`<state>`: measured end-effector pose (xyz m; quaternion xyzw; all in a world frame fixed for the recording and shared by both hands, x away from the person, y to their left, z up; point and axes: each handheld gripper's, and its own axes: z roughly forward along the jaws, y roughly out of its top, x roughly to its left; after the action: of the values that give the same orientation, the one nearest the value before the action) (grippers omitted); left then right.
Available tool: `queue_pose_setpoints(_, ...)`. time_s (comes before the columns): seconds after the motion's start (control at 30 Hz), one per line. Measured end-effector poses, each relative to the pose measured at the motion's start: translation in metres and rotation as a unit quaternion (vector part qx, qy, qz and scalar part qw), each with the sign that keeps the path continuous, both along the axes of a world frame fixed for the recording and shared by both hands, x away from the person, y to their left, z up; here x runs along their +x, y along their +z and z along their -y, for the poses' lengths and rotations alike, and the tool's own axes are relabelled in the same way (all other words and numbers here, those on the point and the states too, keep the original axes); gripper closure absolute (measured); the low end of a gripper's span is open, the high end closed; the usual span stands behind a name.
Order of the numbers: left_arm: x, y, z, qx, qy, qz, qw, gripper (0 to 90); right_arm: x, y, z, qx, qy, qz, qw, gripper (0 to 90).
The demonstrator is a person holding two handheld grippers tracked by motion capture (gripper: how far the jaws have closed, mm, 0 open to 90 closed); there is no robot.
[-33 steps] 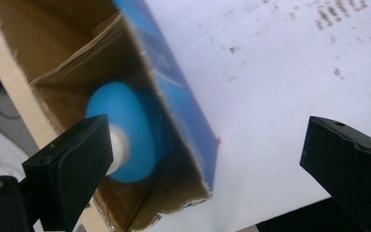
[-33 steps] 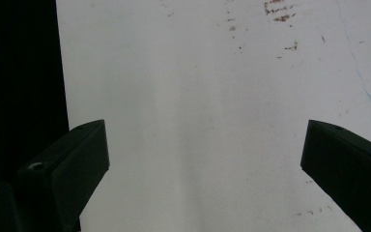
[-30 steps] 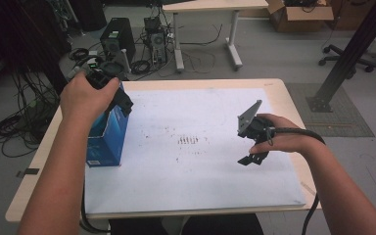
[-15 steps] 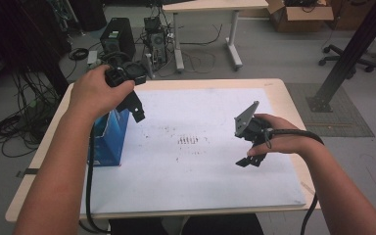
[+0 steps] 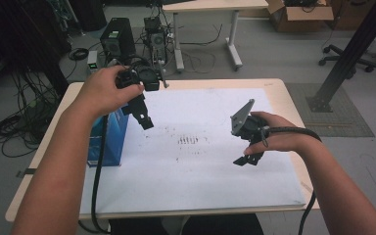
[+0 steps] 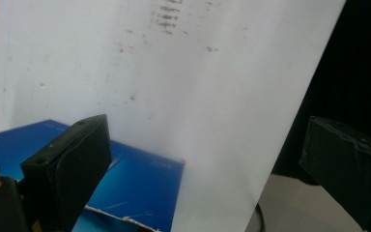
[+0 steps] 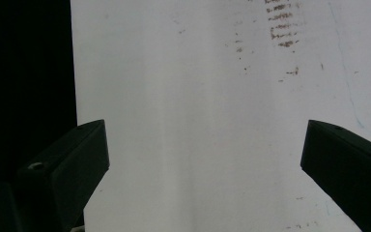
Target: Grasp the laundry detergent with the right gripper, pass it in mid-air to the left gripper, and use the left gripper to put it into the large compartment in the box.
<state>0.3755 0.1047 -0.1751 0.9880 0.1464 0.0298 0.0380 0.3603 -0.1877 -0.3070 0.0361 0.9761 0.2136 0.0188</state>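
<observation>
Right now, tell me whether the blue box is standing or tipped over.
Standing. The blue box rests upright on the white sheet, its torn top edge facing up beneath the left gripper.

High view: even, diffuse room light; the white sheet (image 5: 196, 147) on my bench (image 5: 284, 93) is the brightest surface, and the floor at upper left lies dim. Shadows under my forearms are soft and faint. The picture is slightly soft throughout. Left tongs view: the sheet is near overexposure, the blue box (image 6: 140, 188) saturated, the jaws blurred at close range. Right tongs view: pale, washed-out sheet, black band at left, jaws out of focus.
</observation>
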Motion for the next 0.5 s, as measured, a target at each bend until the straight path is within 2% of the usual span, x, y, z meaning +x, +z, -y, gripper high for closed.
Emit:
queue_pose_setpoints(0.1, -0.003, 0.003, 0.006, 0.024, -0.031, -0.004, 0.9992, 4.6, 0.001, 0.001, -0.001, -0.011, 0.001, -0.004, 0.9999, 3.3)
queue_pose_setpoints(0.17, -0.004, 0.003, 0.008, 0.026, -0.038, -0.005, 0.9989, 4.7, 0.002, 0.002, -0.001, -0.015, 0.000, -0.004, 0.9999, 3.2)
queue_pose_setpoints(0.23, -0.005, 0.001, 0.011, 0.034, -0.055, -0.007, 0.9979, 4.7, 0.005, 0.006, -0.002, -0.022, -0.006, -0.005, 0.9997, 3.2)
queue_pose_setpoints(0.4, -0.006, -0.005, 0.012, 0.040, -0.064, -0.006, 0.9972, 4.8, 0.010, 0.011, -0.003, -0.027, -0.009, -0.005, 0.9996, 3.2)
queue_pose_setpoints(0.5, -0.008, -0.012, 0.013, 0.043, -0.070, -0.015, 0.9965, 4.7, 0.014, 0.012, -0.004, -0.031, -0.012, -0.005, 0.9994, 3.3)
